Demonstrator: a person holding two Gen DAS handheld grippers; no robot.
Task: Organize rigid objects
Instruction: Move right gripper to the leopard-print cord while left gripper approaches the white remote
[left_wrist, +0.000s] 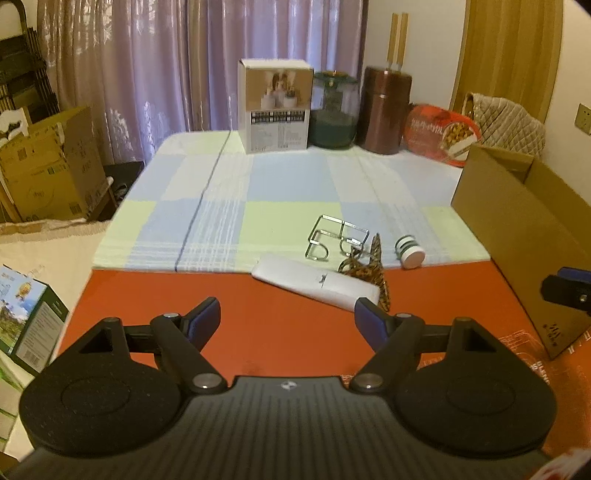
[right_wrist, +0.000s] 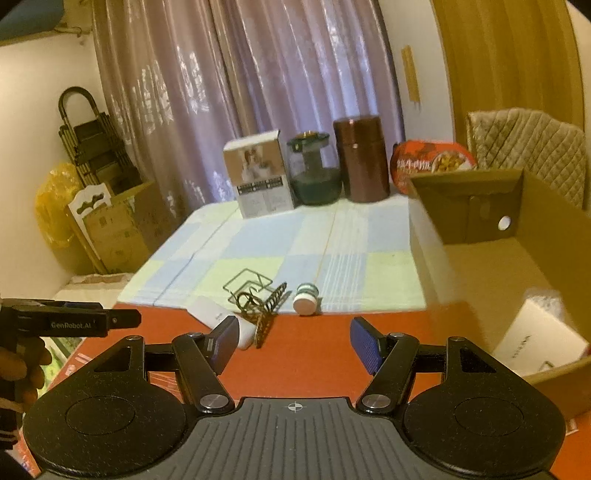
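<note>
Well, both grippers, left (left_wrist: 286, 314) and right (right_wrist: 293, 338), hang spread and empty. Beyond lie a white flat case (left_wrist: 314, 280), a leopard-print claw clip (left_wrist: 375, 266) and a small white jar (left_wrist: 410, 253).

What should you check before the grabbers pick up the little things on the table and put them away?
1. Left gripper fingers apart, nothing between them: ok.
2. Right gripper fingers apart, nothing between them: ok.
3. White flat rectangular case, leopard-print hair claw, silver wire holder and white round jar with green bands within view: ok.
4. Items separated for a clean grab: not ok; the claw overlaps the case and wire holder.
5. Open brown cardboard box has room: ok; one white box inside.
6. Jar won't roll: cannot tell; it lies on its side.
</note>
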